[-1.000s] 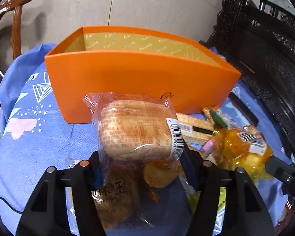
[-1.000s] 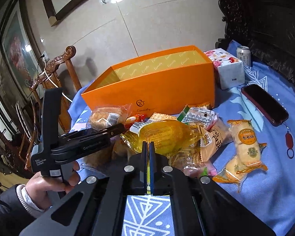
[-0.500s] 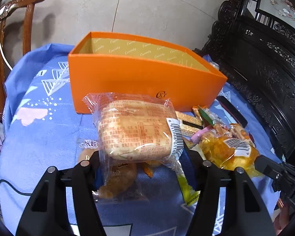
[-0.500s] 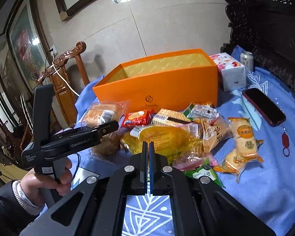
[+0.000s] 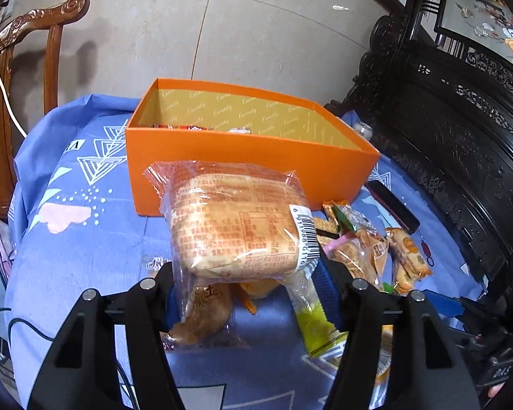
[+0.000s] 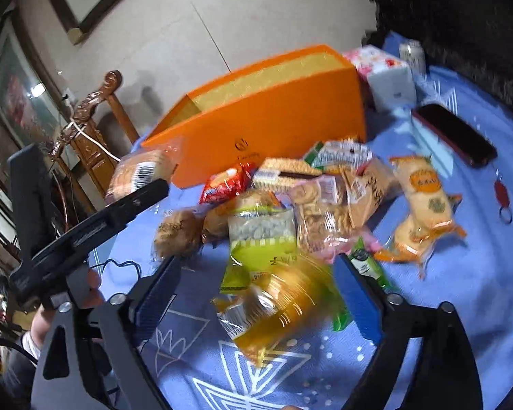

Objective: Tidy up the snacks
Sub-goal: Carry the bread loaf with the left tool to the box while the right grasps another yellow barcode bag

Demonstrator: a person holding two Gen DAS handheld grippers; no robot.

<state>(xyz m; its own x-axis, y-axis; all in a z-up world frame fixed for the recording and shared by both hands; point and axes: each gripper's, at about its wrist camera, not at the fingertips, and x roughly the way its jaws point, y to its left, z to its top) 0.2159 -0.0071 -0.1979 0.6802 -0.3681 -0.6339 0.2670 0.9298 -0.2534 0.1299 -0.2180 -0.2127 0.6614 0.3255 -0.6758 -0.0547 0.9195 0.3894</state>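
In the left wrist view my left gripper [image 5: 246,273] is shut on a clear-wrapped bread packet [image 5: 236,225], held above the blue cloth in front of the orange box [image 5: 249,157]. A few wrappers show inside the box. The right wrist view has the same packet [image 6: 136,171] at the left, near the box's [image 6: 273,126] corner. My right gripper [image 6: 256,266] is opening, its jaws wide apart. A blurred yellow packet [image 6: 280,307] lies loose between them, with neither pad touching it. A pile of snack packets [image 6: 318,205] covers the cloth just beyond.
A dark phone [image 6: 455,133] with a red tag lies right of the pile. A tissue box [image 6: 386,75] and a can [image 6: 412,51] stand behind the orange box. A wooden chair [image 5: 34,34] is at the left, dark carved furniture [image 5: 461,119] at the right.
My right gripper went from shut to wide open, and the yellow packet dropped loose between its jaws. My left gripper rose with the bread packet, so the box's inside now shows.
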